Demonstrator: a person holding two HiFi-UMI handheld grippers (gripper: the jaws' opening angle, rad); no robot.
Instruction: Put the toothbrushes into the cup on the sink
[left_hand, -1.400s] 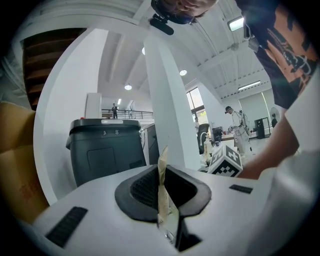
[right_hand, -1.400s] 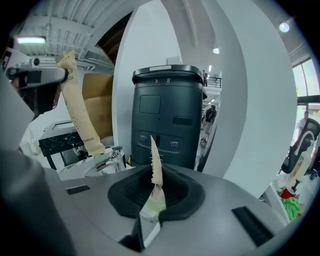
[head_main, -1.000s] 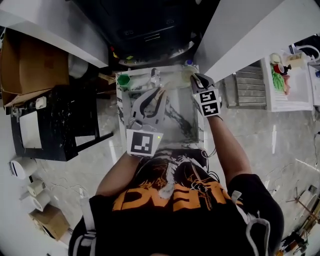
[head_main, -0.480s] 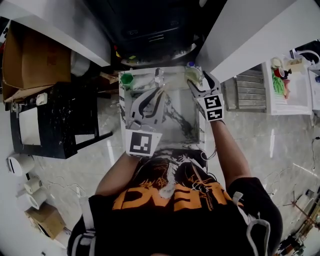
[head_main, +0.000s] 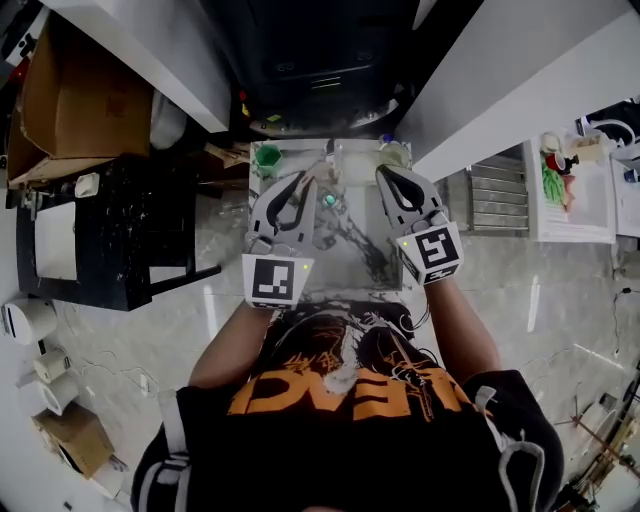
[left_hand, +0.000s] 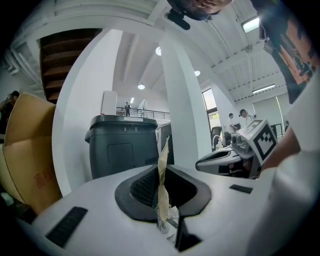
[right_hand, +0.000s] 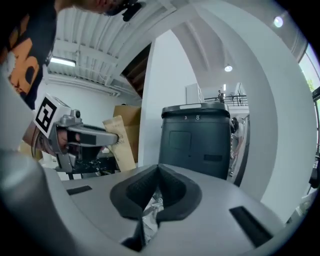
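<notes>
My left gripper hangs over the marble sink, short of the faucet. It is shut on a tan paper-wrapped toothbrush, which stands upright between the pads. The same packet shows in the right gripper view. My right gripper is raised over the sink's right side. Its jaws have just been closing and now meet with nothing between them. A green cup stands at the sink's back left. A pale cup stands at the back right.
A dark bin stands behind the sink. A black cabinet and cardboard boxes are at the left, white walls on both sides. A small teal spot lies in the basin.
My right gripper has drawn back from the pale cup at the back right and risen. My left gripper has carried the wrapped toothbrush farther toward the faucet.
</notes>
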